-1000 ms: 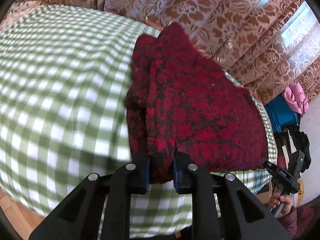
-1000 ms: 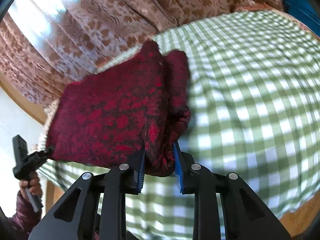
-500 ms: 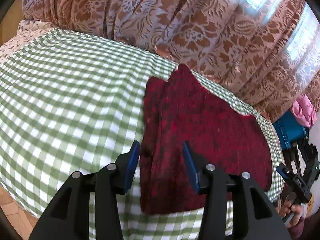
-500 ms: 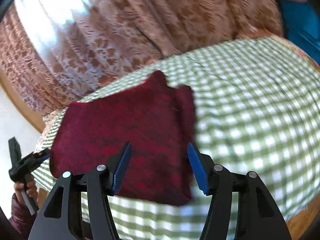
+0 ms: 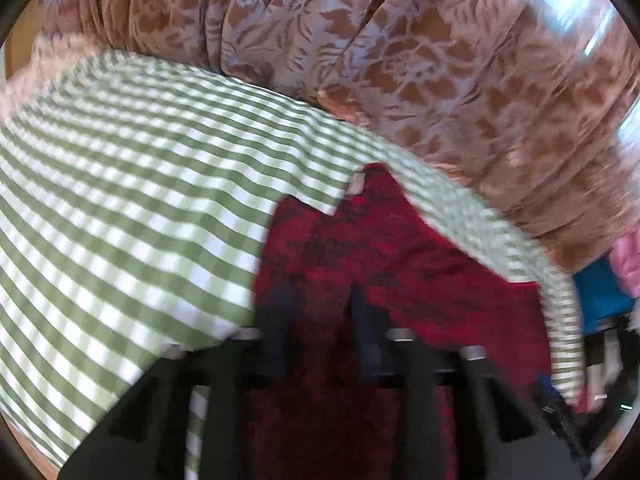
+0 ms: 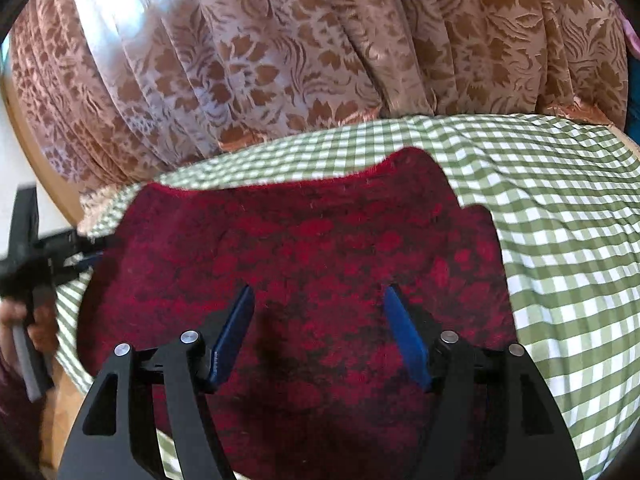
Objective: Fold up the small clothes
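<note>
Right gripper [image 6: 318, 336] hangs over the red garment [image 6: 304, 264], jaws wide apart, just been opening, nothing pinched between the blue pads [image 6: 236, 332]. Left gripper [image 5: 320, 320] is blurred; its jaws have just been closing and stand narrow over the garment's near edge, and whether cloth is caught between them is hard to say, probably not.

Garment lies flat on the green checked cloth [image 6: 560, 240], near the curtain [image 6: 280, 60], folded into a roughly squarish slab with one side strip doubled over. From the right wrist view the left gripper [image 6: 44, 256] shows at the garment's far-left corner, hand [image 6: 28, 320] on its handle.

Progress: at least one fold looks done and set down, the right side let go. Left to do, by my reading: maybe another fold, or set aside. No other clothes to fold in view.

Writing: a small pale tag [image 5: 357, 184] at the garment's far edge, unreadable. No brands seen.
</note>
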`<state>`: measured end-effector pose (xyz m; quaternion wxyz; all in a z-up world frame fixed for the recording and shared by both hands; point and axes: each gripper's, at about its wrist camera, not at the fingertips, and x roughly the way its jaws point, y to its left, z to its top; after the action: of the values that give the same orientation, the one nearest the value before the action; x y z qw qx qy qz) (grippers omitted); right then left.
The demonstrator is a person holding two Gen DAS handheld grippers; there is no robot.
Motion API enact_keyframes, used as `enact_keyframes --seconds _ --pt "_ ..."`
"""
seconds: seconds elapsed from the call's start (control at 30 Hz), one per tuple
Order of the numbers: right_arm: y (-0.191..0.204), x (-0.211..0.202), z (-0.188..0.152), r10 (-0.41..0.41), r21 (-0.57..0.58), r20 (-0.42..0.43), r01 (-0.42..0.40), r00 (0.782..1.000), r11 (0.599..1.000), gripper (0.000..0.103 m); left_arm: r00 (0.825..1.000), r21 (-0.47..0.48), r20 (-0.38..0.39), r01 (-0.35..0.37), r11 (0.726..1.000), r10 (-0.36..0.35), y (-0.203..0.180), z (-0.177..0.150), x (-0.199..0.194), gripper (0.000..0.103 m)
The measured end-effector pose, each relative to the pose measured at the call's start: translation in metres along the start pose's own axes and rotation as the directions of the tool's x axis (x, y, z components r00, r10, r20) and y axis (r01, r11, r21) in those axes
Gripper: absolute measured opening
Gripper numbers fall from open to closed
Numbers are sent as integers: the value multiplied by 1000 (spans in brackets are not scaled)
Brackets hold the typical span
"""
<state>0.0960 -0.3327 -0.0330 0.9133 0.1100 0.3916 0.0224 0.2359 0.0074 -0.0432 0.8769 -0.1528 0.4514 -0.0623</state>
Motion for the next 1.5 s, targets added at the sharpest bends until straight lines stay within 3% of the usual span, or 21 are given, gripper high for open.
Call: enact_keyframes --seconds 0.2,0.33,0.53,0.67,0.83,1.17,1.37,1.5 --pt "4 15 -17 -18 -62 29 20 999 998 68 995 30 71 -66 997 63 9 -32 19 19" --pt "4 18 -18 -22 -64 35 24 999 998 68 988 20 93 -128 992 125 8 -26 9 41" --pt "8 13 -11 -31 -67 8 31 999 997 71 951 97 260 -196 976 165 -18 -31 -43 45" --pt "16 0 4 -24 -58 16 25 1000 998 74 936 162 314 -216 963 157 -31 -41 -63 49" --pt "35 -10 22 -2 -96 51 7 999 995 76 942 210 310 -200 957 129 -38 -53 -69 50" --pt "69 26 53 22 -128 6 -21 1000 992 76 950 233 283 -198 952 129 -39 -69 -61 51" --pt "88 65 59 37 -136 -61 -45 997 990 76 957 230 254 -202 952 142 -32 -70 -52 51" --pt "95 105 53 -2 -137 -155 -19 988 990 79 965 221 214 -200 954 152 -25 -71 -40 52"
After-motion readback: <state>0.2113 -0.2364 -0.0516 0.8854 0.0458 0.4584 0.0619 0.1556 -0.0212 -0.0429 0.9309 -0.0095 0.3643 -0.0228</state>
